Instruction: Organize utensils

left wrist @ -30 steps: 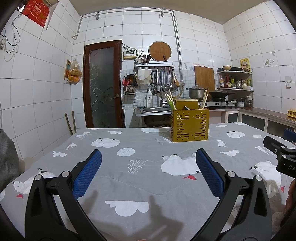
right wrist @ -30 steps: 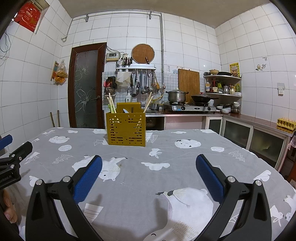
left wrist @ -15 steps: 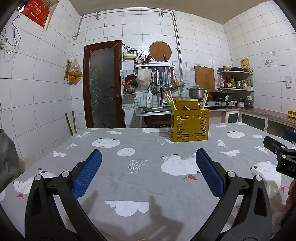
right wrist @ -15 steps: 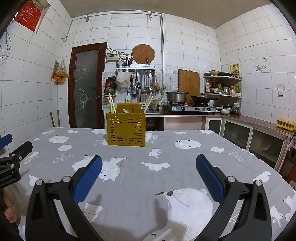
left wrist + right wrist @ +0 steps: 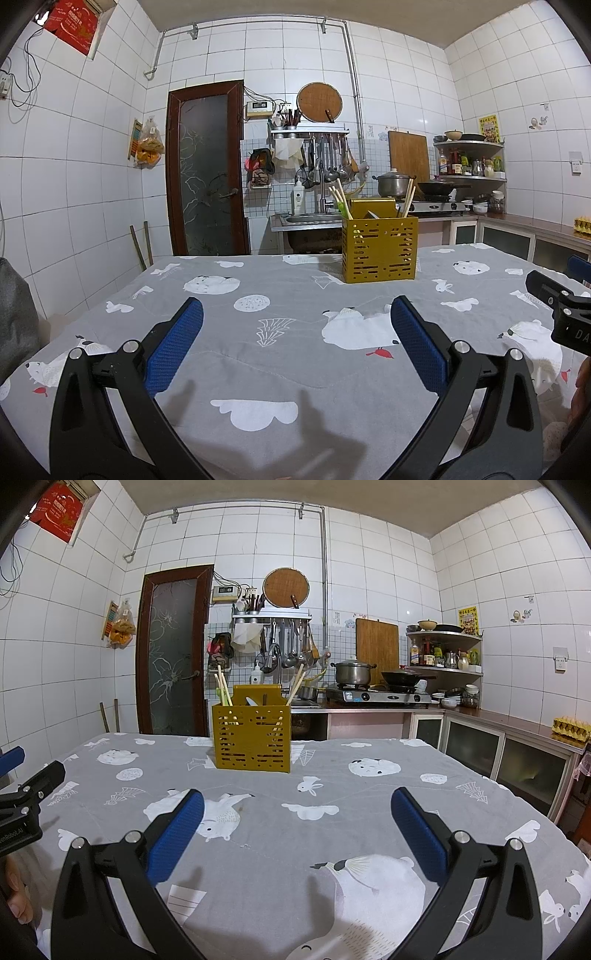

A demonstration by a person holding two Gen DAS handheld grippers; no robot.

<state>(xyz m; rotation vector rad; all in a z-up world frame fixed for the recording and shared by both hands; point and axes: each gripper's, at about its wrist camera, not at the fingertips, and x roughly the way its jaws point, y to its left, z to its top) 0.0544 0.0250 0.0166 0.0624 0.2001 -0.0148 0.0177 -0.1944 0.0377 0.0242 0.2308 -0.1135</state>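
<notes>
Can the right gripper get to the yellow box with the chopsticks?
Probably yes. The right gripper is open and empty, and only bare tablecloth lies between it and the yellow utensil holder, which stands farther back and slightly left. It would have to move forward first.

tablecloth [image 5: 295, 354]: matt cloth | holder [image 5: 379, 249]: perforated yellow plastic | fingers [image 5: 173, 347]: textured blue

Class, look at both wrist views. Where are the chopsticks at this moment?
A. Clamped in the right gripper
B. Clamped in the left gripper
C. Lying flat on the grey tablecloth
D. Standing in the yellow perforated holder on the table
D: the chopsticks stick up out of the yellow holder, while the left gripper and right gripper are both open and empty.
</notes>
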